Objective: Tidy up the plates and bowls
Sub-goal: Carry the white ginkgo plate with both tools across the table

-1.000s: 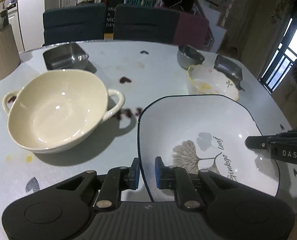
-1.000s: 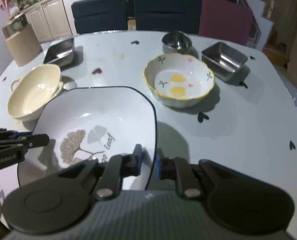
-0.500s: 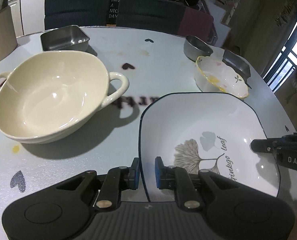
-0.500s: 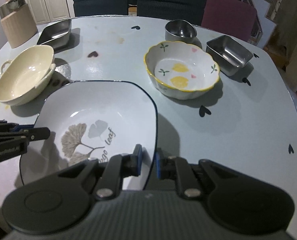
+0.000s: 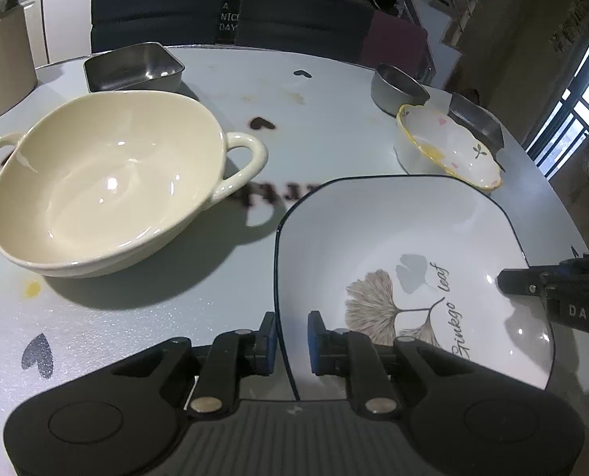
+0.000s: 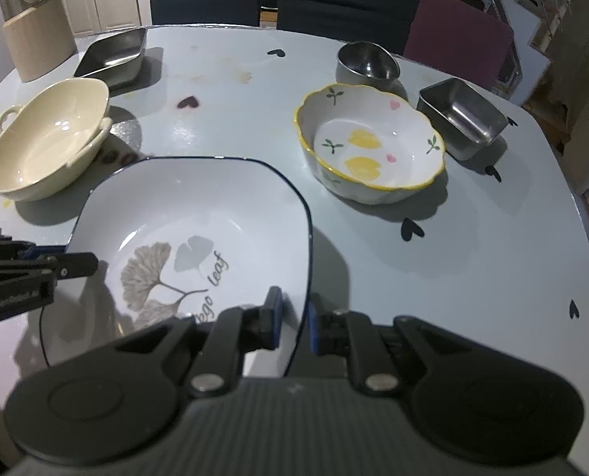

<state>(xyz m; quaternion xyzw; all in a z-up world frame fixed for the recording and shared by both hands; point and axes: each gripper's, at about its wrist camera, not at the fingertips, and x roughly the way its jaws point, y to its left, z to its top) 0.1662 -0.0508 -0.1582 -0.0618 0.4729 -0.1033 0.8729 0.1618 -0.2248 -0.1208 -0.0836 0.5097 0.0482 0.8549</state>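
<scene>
The left hand-held gripper (image 5: 290, 343) and the right hand-held gripper (image 6: 294, 325) each clamp narrowly on opposite rims of the plate (image 6: 199, 218), at 9 and 3 o'clock. The plate sits at the near worktop (image 6: 433, 277) edge. The cream bowl (image 6: 44, 142) stands at 10 o'clock, the flowered bowl (image 6: 370, 150) at 2 o'clock.

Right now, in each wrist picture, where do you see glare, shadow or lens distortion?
Left wrist view: bright glare spots inside the cream bowl, which throws a dark shadow on the table; the window at the right edge is blown out. Right wrist view: the square plate and the flowered bowl cast shadows; the fisheye bends the table's edge.
</scene>
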